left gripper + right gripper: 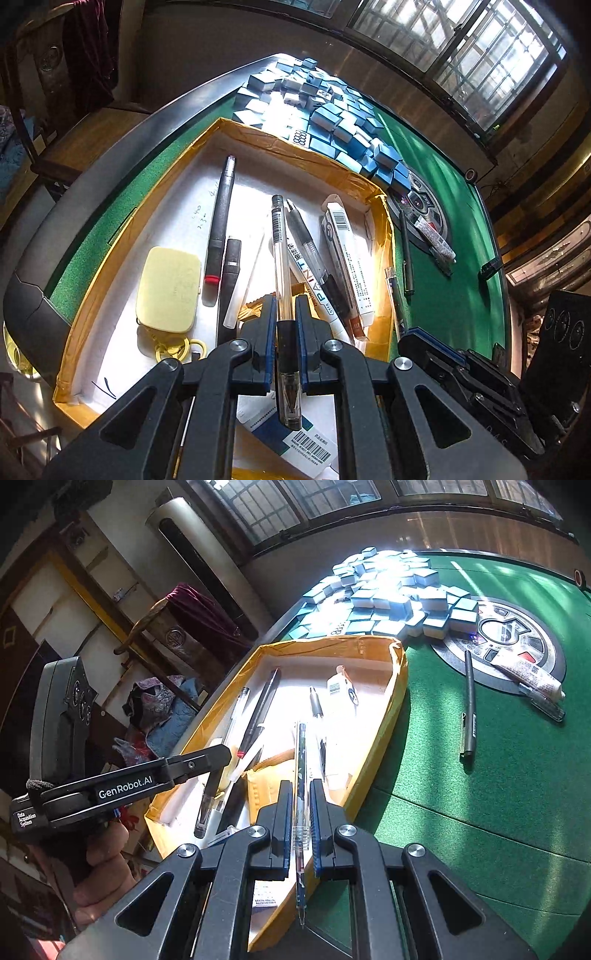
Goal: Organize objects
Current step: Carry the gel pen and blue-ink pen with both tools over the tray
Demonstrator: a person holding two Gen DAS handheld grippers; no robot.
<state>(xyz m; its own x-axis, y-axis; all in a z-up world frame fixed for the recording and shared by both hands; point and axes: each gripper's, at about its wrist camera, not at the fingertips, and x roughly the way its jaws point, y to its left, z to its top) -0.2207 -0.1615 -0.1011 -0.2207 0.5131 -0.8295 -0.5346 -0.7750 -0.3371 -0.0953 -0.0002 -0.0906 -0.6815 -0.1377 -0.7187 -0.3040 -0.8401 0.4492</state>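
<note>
We hold a clear gel pen (281, 295) clamped in the left claw (286, 325) and a slim patterned pen (301, 794) clamped in the right claw (300, 812), both over the tray's (399, 686) near end (drop-off step, we judge). Next, loosen both. Farther across the bench (498, 794) lie a dark pen (469, 705) and a tube (528, 675).

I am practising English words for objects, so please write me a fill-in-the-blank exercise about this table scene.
1. The left gripper holds a clear ____ between its fingers.
2. The box lies on a table covered in ____ felt.
3. Beyond the box lies a heap of blue and white ____.
4. The dark pen on the felt lies ____ the box.

Missing words: pen; green; tiles; outside
</note>
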